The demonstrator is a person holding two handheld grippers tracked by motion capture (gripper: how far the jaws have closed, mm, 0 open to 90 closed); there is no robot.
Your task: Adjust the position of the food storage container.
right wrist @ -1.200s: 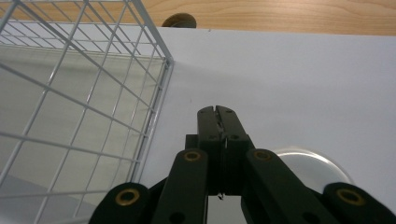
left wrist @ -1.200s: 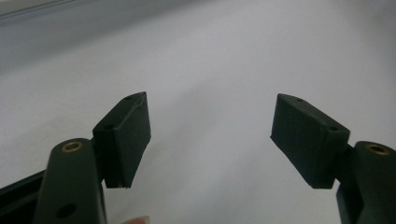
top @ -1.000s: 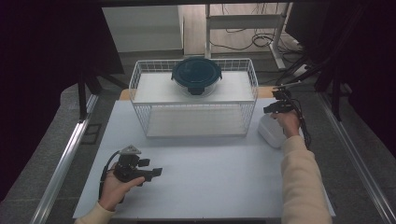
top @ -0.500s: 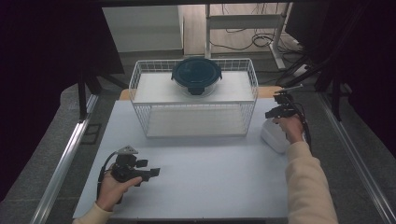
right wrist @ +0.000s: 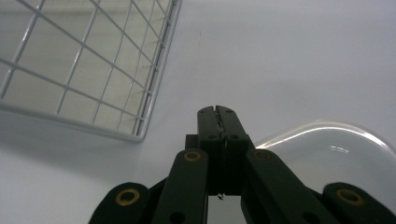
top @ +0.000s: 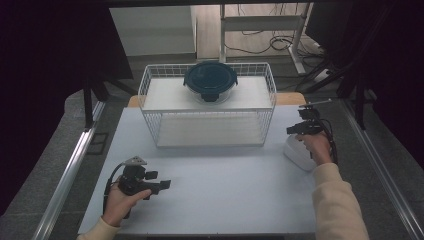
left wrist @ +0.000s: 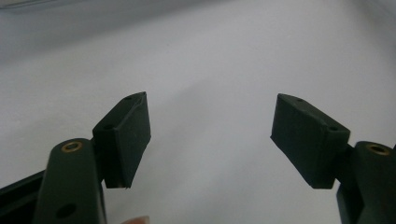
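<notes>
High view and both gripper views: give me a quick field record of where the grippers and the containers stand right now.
left gripper: open, nothing between the jaws, low over the white table at its near left
right gripper: shut, nothing held, above the table's right side
white bowl: on the table beside the right gripper, partly hidden by the hand
wire basket: far middle of the table
lidded round container: sits on the basket's top, dark lid on
contact: neither gripper touches a container, as far as I can tell
</notes>
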